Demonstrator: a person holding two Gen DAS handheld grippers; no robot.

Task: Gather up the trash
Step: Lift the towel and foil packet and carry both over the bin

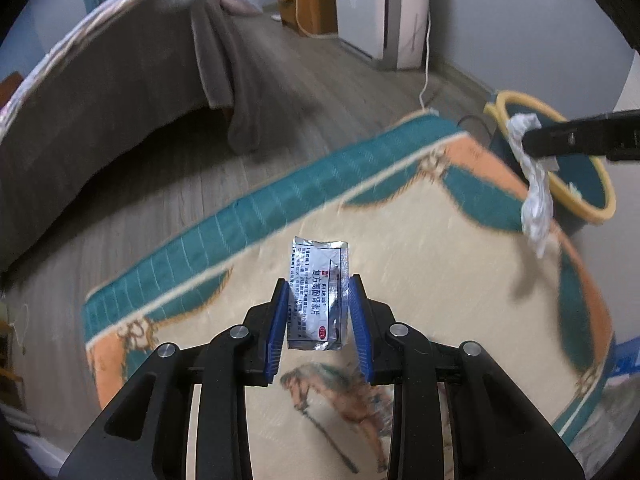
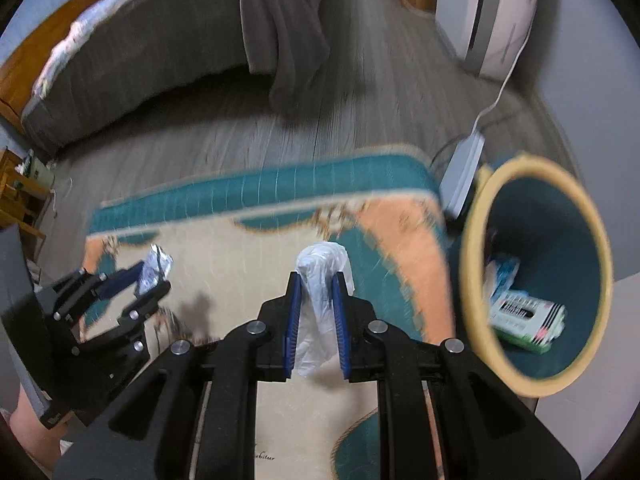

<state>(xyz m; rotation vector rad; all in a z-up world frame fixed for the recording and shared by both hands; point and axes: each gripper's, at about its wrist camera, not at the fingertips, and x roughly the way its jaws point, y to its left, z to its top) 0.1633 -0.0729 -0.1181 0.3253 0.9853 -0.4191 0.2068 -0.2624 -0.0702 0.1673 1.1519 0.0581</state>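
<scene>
So both grippers are loaded. Left gripper has its jaws closed most of the way on a silver foil medicine sachet, blue pads pressing its two long edges; sachet stands upright between them, clear of the rug. Right gripper is nearly closed, pinching a crumpled white plastic bag that pokes out above the tips and hangs loose below. In the left view that bag dangles right in front of the trash bin rim.

Bin sits just off the rug's right corner, yellow rim, teal inside, a box and some wrappers already in it.

Step in hand, judged: carry both pieces over the bin mouth. Right one is closest, so go first. Get the tips past the rim before letting go, since the limp bag could snag or drape over the edge. Keep the sachet grip steady; thin foil may slip or buckle. Watch the white cable and adapter by the bin.
</scene>
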